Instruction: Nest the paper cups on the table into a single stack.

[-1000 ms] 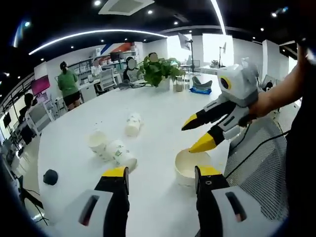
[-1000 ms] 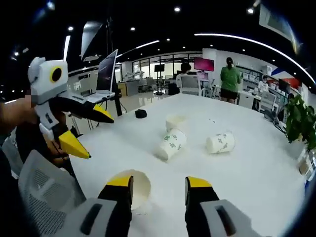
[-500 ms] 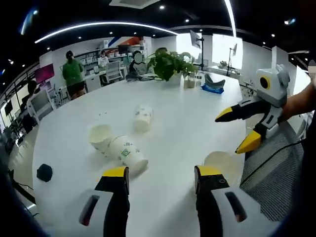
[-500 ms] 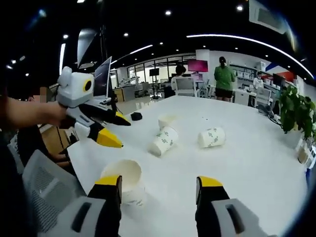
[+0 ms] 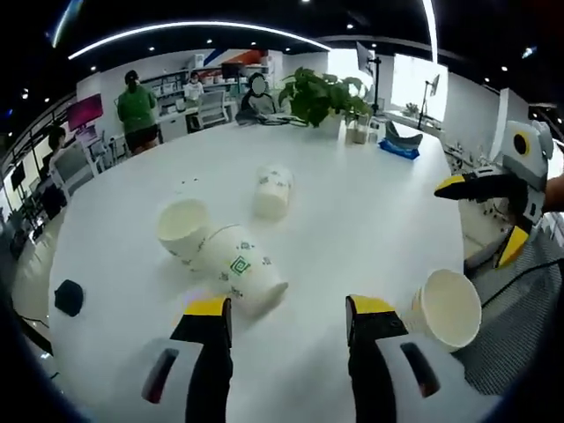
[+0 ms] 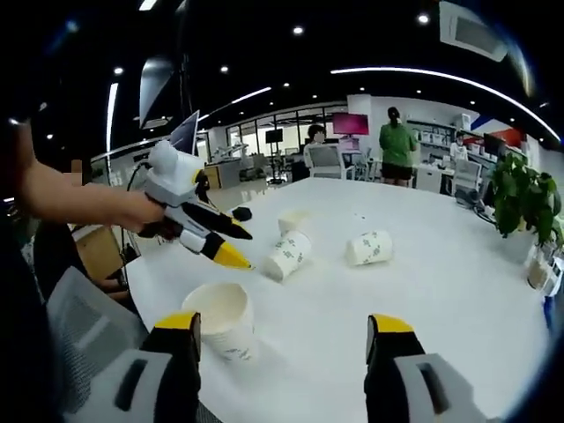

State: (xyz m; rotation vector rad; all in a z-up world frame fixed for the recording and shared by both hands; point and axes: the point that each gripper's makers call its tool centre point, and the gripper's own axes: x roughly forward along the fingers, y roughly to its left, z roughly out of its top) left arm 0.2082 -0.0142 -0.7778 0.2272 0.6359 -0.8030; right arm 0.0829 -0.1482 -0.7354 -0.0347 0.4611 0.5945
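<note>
Cups, paper, four: one upright [image 6: 220,319] at the white bench [image 6: 458,291] edge, three toppled mid-bench [image 5: 238,269]; light, thin-walled, crushable, best pinched gently at the rim; left hand-held gripper [image 5: 291,317] and right hand-held gripper [image 6: 284,337] both wide, empty.

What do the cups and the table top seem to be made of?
The cups look like matte white paper with a small green print and a rolled rim. The table looks like a smooth white laminate or painted board with a slight sheen; the pictures do not settle which.
</note>
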